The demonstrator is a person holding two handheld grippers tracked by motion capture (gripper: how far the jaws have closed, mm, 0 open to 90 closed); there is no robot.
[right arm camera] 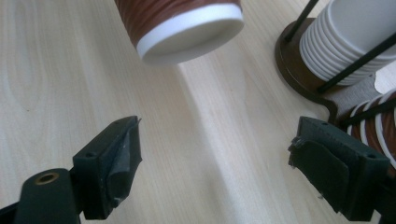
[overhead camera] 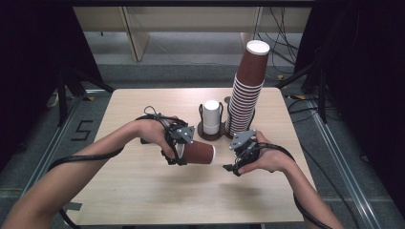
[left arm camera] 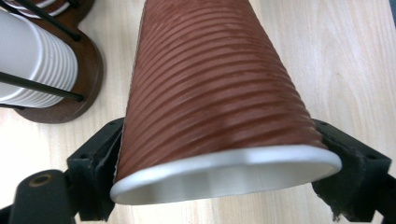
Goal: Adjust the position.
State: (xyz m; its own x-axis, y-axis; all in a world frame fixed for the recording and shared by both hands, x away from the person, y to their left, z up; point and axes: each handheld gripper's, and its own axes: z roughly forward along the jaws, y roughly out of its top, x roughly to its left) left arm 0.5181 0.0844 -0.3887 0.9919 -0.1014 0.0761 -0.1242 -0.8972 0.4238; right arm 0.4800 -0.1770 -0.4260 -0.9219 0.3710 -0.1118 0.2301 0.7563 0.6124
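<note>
My left tongs (left arm camera: 224, 154) clamp the brown cup (left arm camera: 219, 93) near its rim. My right tongs (right arm camera: 215, 163) gape empty, the cup's base at twelve o'clock above the bench (right arm camera: 70, 70).

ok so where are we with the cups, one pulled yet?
Done: one brown cup is off the tall brown stack and lies sideways, clamped near its rim by the left gripper. In hand: the right gripper stands open beside it, jaws empty and facing the cup's base. Left: probably taking the cup over or setting it down; the white stack sits in its holder.
</note>
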